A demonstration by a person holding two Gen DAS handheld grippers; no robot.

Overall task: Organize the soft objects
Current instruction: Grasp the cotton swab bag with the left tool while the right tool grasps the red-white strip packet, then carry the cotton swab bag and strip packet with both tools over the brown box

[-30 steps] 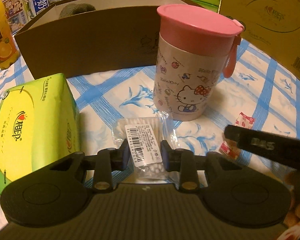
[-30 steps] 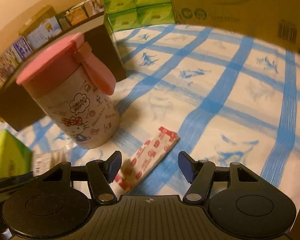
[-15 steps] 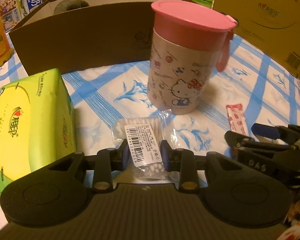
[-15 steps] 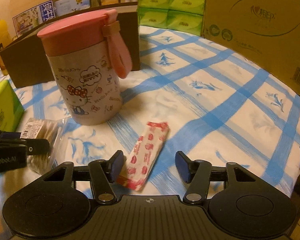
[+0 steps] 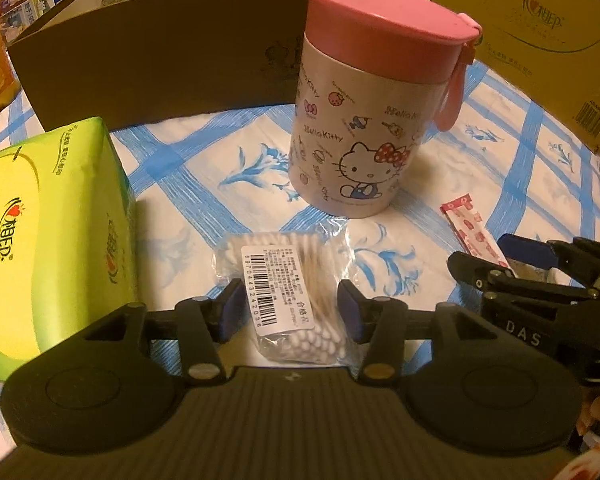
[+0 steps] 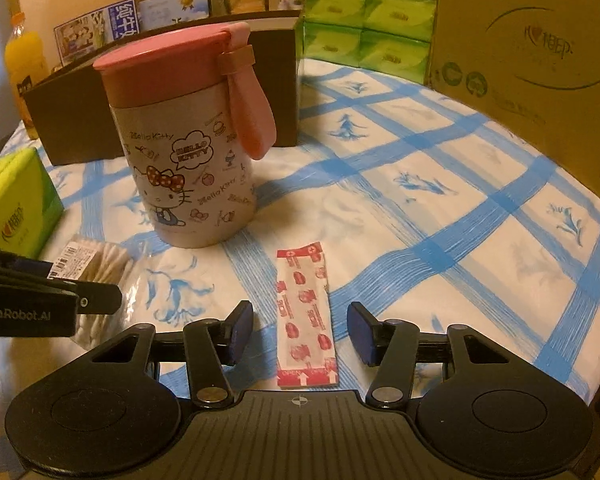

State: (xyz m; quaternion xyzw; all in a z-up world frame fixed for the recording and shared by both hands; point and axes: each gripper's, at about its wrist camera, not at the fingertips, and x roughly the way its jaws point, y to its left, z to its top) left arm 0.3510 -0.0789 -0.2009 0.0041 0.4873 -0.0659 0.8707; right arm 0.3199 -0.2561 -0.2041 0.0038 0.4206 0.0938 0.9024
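A clear bag of cotton swabs point(image 5: 290, 296) with a barcode label lies on the blue-checked cloth between the fingers of my left gripper point(image 5: 290, 310); the jaws stand open around it with small gaps. It also shows in the right wrist view point(image 6: 100, 264). A red-and-white flat packet point(image 6: 306, 316) lies lengthwise between the open fingers of my right gripper point(image 6: 300, 330), untouched; it also shows in the left wrist view point(image 5: 474, 232). A yellow-green tissue pack point(image 5: 48, 236) lies left of the swabs.
A pink-lidded Hello Kitty cup point(image 5: 374, 108) stands behind both items. A dark open box point(image 5: 148, 52) holding something dark stands at the back. A big cardboard carton point(image 6: 540, 52) and stacked green tissue packs point(image 6: 368, 16) are at right rear. An orange juice bottle point(image 6: 22, 64) stands far left.
The left gripper's jaws have widened around the swab bag. The right gripper has swung to line up with the packet, which now lies straight between its fingers.
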